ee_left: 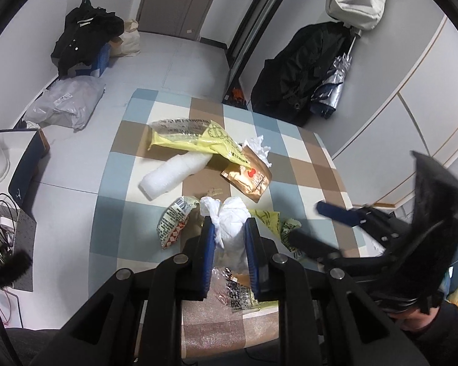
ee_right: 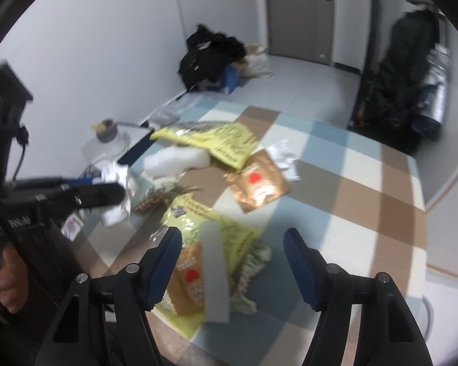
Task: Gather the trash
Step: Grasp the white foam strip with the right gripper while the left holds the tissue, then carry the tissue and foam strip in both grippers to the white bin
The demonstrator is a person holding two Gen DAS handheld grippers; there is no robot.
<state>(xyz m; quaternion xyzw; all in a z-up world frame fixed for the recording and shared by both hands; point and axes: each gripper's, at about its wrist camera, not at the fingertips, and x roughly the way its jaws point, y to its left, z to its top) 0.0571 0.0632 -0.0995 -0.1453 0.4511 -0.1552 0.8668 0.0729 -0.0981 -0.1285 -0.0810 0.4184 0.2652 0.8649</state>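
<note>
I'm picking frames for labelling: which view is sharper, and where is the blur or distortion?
Left wrist view: sharp on the crumpled white tissue between the left gripper's pads; only the right gripper is smeared; fisheye bends the checked table. Right wrist view: motion-blurred throughout, print on the yellow wrapper unreadable.

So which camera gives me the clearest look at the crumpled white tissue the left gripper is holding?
The left wrist view: the crumpled white tissue sits sharp and centred, pinched by the left gripper. The right wrist view shows the same tissue only at its left edge, blurred and partly hidden behind the gripper's fingers.
</note>
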